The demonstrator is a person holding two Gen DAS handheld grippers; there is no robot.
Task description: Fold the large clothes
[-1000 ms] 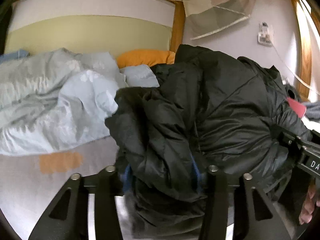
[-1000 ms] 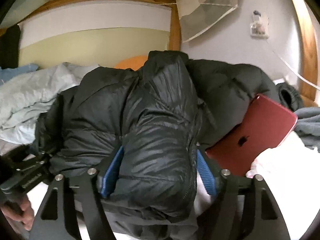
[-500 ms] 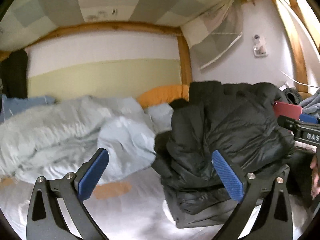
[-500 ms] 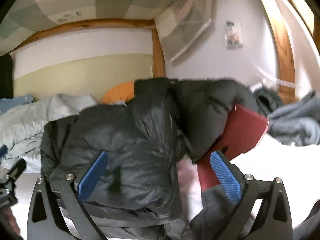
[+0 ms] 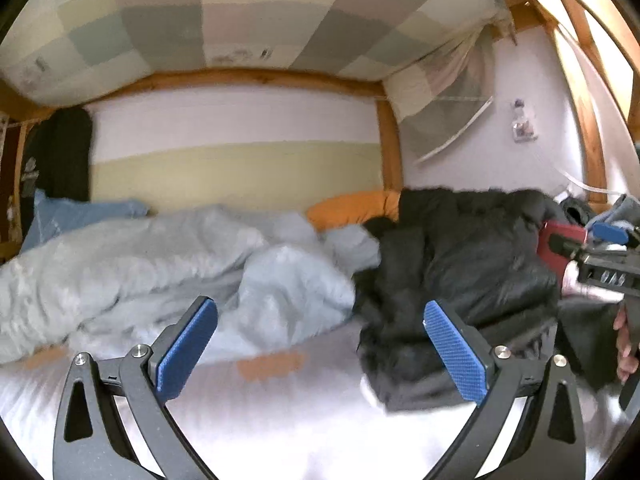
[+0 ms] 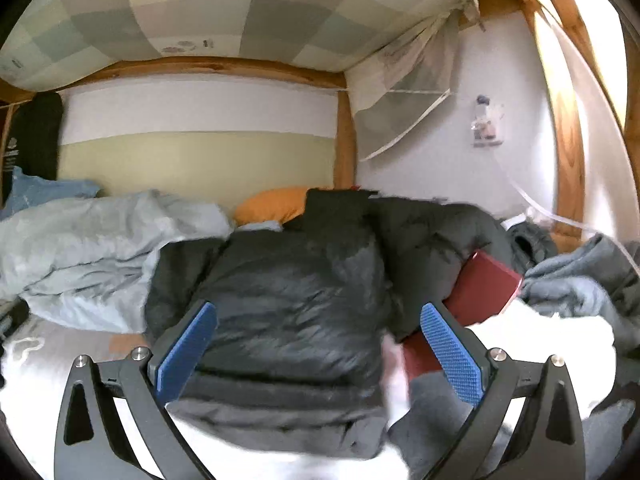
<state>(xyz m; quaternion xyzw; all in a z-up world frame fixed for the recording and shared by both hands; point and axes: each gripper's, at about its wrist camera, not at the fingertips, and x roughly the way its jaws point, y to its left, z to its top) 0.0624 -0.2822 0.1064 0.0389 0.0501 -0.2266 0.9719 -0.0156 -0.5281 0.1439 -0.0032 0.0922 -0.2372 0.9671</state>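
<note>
White bedding (image 5: 280,420) covers the lower bunk, the work surface, with one orange patch (image 5: 270,364) printed on it. Nearest the cameras, the left gripper (image 5: 322,350) has just been opening; its jaws stand wide apart with nothing between them. The right gripper (image 6: 318,350) has likewise just been opening, its blue pads (image 6: 450,350) clear of the cloth, nothing gripped. One black puffer jacket (image 6: 296,308), folded into a bundle, lies on the bedding directly ahead of the right gripper and to the right of the left one. One red tablet (image 6: 484,288) leans against the jacket's right side. One grey garment (image 6: 580,284) lies beyond it. One pale blue duvet (image 5: 160,264) is bunched to the left, one orange pillow (image 5: 352,210) behind. At the back: a wooden bunk frame (image 5: 390,148), a green-and-white wall panel (image 5: 236,160), and a checked cloth (image 5: 240,16) overhead.
</note>
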